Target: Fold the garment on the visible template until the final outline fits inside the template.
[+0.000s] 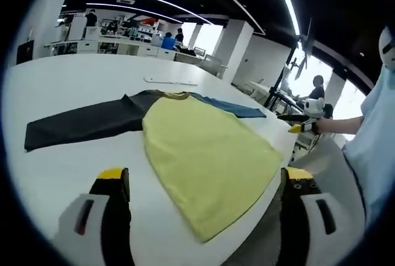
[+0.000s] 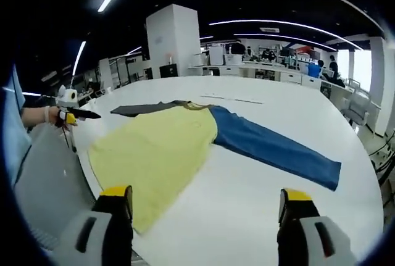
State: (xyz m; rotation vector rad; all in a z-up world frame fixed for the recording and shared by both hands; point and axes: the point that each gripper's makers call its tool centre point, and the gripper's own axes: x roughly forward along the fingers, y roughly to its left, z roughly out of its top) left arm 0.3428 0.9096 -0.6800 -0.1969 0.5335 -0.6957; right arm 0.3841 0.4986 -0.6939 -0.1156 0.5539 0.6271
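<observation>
we see the garment spread flat on the white table — yellow body at centre, dark sleeve toward 9 o'clock, left gripper jaws apart, right gripper jaws apart — both clear of the cloth

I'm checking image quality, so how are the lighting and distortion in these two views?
Left gripper view: strong fisheye bend, bright window glare at right, garment evenly lit. Right gripper view: same curved white table, ceiling strip lights streaked, garment sharp, no hard shadows.
</observation>
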